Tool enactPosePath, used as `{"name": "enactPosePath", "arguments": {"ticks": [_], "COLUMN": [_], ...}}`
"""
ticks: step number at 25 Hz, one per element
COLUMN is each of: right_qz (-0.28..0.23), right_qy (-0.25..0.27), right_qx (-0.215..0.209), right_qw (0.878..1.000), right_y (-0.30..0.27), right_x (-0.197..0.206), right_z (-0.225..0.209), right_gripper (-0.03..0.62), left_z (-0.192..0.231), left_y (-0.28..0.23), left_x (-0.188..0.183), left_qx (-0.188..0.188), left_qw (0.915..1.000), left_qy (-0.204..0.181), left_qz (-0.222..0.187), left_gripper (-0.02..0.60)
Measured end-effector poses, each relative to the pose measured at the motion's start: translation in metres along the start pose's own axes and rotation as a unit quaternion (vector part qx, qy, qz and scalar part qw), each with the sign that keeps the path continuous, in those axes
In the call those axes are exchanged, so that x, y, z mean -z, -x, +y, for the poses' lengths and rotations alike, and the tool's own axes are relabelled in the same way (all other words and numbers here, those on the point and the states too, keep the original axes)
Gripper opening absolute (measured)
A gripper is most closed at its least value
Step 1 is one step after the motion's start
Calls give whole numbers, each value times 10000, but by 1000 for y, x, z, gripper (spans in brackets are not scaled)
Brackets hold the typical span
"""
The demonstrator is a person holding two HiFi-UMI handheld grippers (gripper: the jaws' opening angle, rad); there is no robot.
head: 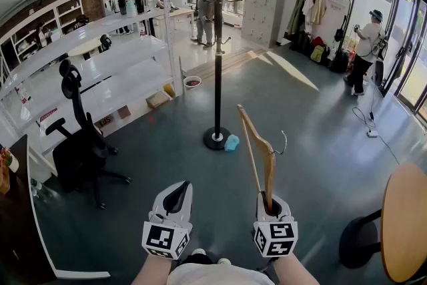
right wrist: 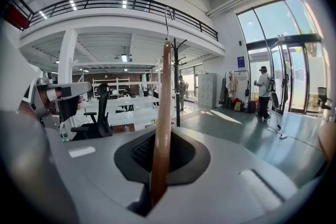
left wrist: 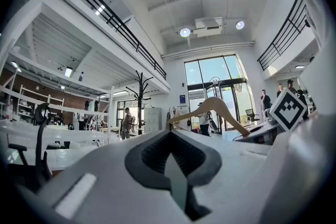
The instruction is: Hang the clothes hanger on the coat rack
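Here the right gripper [head: 271, 202] is clamped on one arm of the wooden clothes hanger [head: 257, 147], which rises from its jaws. The coat rack [head: 217, 43] stands well ahead, apart. Just beside it, the left gripper [head: 176, 198] has its jaws together, empty. Far ahead sits a bowl [head: 192, 81], contents unclear.

Bright window daylight, sharp focus, fisheye-warped edges.
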State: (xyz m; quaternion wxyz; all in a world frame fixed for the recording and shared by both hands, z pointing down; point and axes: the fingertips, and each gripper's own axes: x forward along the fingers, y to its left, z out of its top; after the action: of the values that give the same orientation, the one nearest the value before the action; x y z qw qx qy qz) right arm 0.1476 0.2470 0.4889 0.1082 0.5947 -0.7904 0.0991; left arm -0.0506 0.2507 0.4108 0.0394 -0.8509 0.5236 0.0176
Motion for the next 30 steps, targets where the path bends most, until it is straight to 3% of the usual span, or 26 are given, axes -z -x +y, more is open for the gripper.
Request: {"name": "enactPosePath", "arguments": {"ticks": [16,30], "right_qz": [74,12], "right_qy": [-54,-274], "right_qx": [51,508], "right_qw": [9999,9983], "right_y": [-29,-109], "right_x": [1,-39], "right_z": [2,21], "right_gripper": [28,28], "left_z": [25,122], "left_y": [-17,-52], "left_x": [13,15], "left_qx": [-6,174], "left_qw": [10000,9997], "left_qy": [33,-19], "left_qz": [83,147], "left_gripper": [0,0]}}
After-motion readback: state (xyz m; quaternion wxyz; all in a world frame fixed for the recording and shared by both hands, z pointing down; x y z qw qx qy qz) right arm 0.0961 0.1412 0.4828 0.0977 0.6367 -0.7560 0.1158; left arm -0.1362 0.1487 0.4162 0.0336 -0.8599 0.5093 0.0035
